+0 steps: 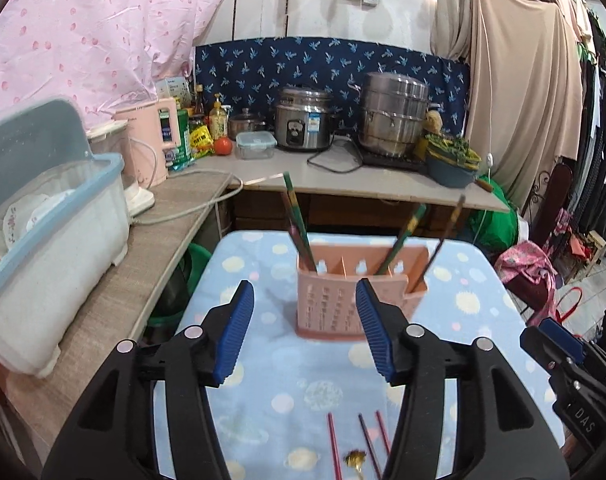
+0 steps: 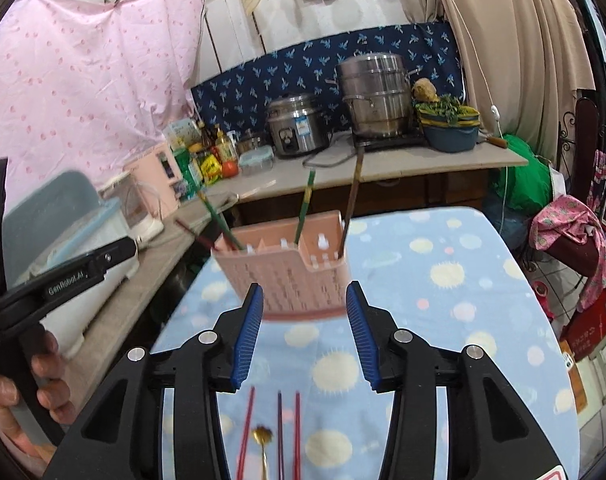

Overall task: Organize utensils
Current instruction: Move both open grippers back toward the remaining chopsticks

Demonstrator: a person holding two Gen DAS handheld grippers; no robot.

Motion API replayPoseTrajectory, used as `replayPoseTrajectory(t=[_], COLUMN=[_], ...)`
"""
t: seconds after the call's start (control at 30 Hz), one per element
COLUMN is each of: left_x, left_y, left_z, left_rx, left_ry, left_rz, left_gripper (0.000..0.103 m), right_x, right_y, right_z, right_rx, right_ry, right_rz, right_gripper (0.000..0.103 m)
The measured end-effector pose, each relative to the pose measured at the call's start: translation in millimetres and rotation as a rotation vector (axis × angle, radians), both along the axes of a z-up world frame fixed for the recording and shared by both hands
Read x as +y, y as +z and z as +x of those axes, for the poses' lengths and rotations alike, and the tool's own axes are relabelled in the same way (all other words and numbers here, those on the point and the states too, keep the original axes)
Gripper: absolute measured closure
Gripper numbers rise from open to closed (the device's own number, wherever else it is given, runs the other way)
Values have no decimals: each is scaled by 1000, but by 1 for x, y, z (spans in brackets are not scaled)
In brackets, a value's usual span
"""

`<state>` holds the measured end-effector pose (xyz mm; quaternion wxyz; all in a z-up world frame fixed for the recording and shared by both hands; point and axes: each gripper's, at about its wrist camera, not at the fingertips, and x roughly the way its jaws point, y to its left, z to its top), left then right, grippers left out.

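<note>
From the left wrist view, the left gripper (image 1: 305,330) has its blue pads apart with nothing between them, hovering over the table (image 1: 475,312) in its blue spotted cloth. Ahead stands the pink utensil caddy (image 1: 355,296), upright, with several chopsticks (image 1: 299,224) already leaning out of its compartments. Near the bottom edge lie the loose chopsticks (image 1: 334,446) and what looks like a little gold spoon (image 1: 355,459), flat on the cloth. Those sticks are probably light, stiff and a bit slippery, so a pinch near the middle seems the safest bet. The right gripper's tip (image 1: 559,340) pokes in at the right edge. From the right wrist view, the right gripper (image 2: 303,334) is likewise parted and empty, the caddy (image 2: 291,276) just beyond its tips, the loose sticks (image 2: 247,428) and gold spoon (image 2: 261,438) below. The soft cloth may let thin sticks sink in slightly, making them fiddly to get under. Behind sits a cluttered counter (image 2: 383,170) with a rice cooker (image 2: 297,126) and steamer pot (image 2: 377,96).
</note>
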<state>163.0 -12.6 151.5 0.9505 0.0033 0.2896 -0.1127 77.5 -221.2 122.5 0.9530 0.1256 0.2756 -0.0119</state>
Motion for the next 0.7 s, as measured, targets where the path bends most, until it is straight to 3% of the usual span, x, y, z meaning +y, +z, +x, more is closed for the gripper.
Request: replayPoseTrajectory(t=[0.43, 0.7], left_x=[10, 12], left_y=[-96, -146], left_z=[-63, -89], left_rx=[169, 279], left_ry=[-5, -21], left_rz=[63, 83], left_gripper=[51, 51], right_x=[42, 54], right_y=[-92, -137], right_z=[-74, -97], right_rx=[189, 287], right_ry=[60, 83], right_rz=[-139, -119], right_gripper=[61, 62])
